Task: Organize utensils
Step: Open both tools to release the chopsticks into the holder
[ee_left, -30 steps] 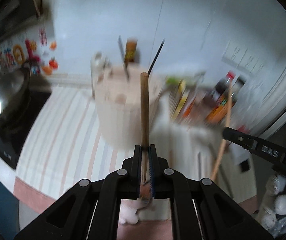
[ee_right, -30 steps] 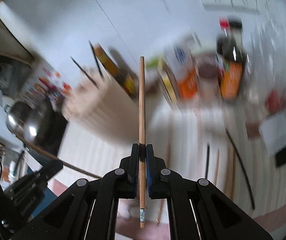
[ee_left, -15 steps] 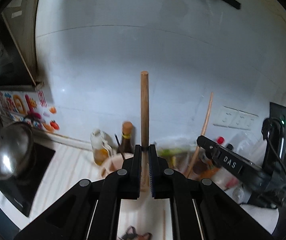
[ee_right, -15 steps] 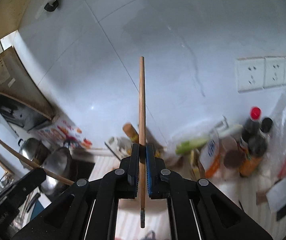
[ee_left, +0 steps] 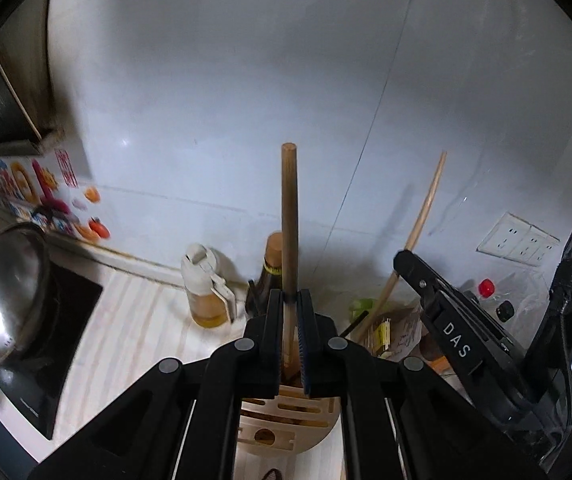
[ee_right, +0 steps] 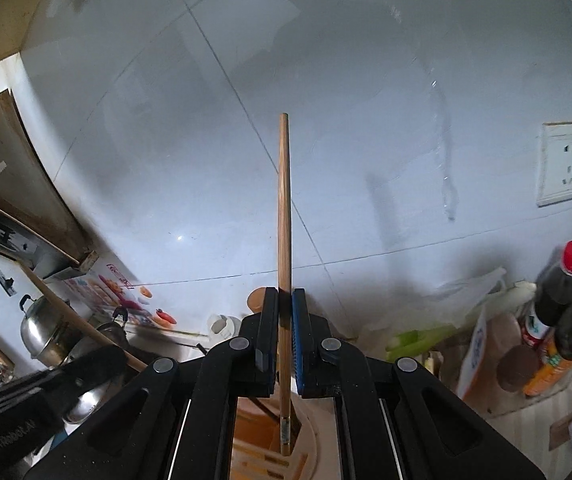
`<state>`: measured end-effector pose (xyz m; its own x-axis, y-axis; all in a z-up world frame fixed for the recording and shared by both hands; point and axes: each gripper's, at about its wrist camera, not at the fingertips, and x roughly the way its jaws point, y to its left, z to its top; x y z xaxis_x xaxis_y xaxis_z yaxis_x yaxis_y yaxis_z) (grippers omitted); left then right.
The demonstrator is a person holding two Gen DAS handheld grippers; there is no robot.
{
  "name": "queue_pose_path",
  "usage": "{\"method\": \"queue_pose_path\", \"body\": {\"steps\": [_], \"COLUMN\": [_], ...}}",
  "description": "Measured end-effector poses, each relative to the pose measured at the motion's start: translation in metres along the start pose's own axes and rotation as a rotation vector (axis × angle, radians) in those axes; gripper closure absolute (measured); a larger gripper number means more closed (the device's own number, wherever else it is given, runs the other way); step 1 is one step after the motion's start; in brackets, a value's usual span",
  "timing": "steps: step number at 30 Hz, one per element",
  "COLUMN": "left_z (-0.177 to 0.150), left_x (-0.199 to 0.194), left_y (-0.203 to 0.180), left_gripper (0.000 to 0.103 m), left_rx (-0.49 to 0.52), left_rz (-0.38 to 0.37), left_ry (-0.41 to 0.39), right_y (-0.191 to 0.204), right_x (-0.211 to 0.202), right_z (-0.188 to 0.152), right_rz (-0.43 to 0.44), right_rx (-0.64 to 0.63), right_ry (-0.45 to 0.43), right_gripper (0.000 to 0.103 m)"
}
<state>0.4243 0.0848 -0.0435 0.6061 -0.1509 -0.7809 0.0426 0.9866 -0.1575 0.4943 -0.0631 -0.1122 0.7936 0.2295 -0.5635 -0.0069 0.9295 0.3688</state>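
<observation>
My left gripper (ee_left: 289,300) is shut on a wooden chopstick (ee_left: 289,216) that stands upright, its lower end over the slotted top of a pale wooden utensil holder (ee_left: 286,420). My right gripper (ee_right: 284,296) is shut on a thinner wooden chopstick (ee_right: 284,208), also upright, with its lower tip just above the holder's rim (ee_right: 311,444). The right gripper and its chopstick (ee_left: 425,216) show at the right of the left wrist view. The left gripper's chopstick (ee_right: 74,320) shows at the lower left of the right wrist view.
A steel pot (ee_left: 2,300) on a black hob stands at the left. An oil jug (ee_left: 206,292) and a brown bottle (ee_left: 274,264) stand behind the holder against the tiled wall. Sauce bottles (ee_right: 557,292), green vegetables (ee_right: 417,340) and wall sockets (ee_right: 565,160) are at the right.
Both grippers have tilted up from the counter and come over the holder. The chopsticks now stand upright with their lower ends at the holder's top.
</observation>
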Motion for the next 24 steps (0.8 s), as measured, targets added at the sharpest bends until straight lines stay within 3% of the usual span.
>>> {"method": "queue_pose_path", "body": {"steps": [10, 15, 18, 19, 20, 21, 22, 24], "left_z": [-0.008, -0.012, -0.013, -0.014, -0.014, -0.015, -0.016, -0.022], "left_x": [0.037, 0.036, 0.025, 0.017, 0.012, 0.006, -0.002, -0.018], "left_y": [0.001, 0.003, 0.004, 0.006, 0.007, 0.009, 0.011, 0.014], "left_gripper": [0.099, 0.096, 0.091, 0.081, 0.058, 0.043, 0.024, 0.022], "left_rx": [-0.036, -0.074, -0.072, -0.071, -0.068, -0.066, -0.067, -0.054], "left_rz": [-0.066, -0.114, -0.075, -0.052, -0.038, -0.018, 0.006, 0.049], "left_ry": [0.107, 0.157, 0.155, 0.136, 0.127, 0.113, 0.09, 0.042], "right_y": [-0.001, -0.003, -0.01, -0.013, -0.014, -0.019, -0.021, -0.027], "right_x": [0.022, 0.028, 0.02, 0.014, 0.011, 0.002, -0.004, -0.021], "right_z": [-0.018, -0.025, -0.027, -0.027, -0.026, -0.026, -0.026, -0.027], "right_rz": [0.009, 0.045, 0.06, 0.062, 0.066, 0.065, 0.059, 0.049], "right_rx": [-0.061, -0.07, -0.053, -0.042, -0.034, -0.019, -0.011, 0.007], "right_ry": [0.024, 0.118, 0.15, 0.153, 0.153, 0.147, 0.142, 0.133], "right_gripper": [0.097, 0.096, 0.091, 0.087, 0.077, 0.072, 0.071, 0.067]}}
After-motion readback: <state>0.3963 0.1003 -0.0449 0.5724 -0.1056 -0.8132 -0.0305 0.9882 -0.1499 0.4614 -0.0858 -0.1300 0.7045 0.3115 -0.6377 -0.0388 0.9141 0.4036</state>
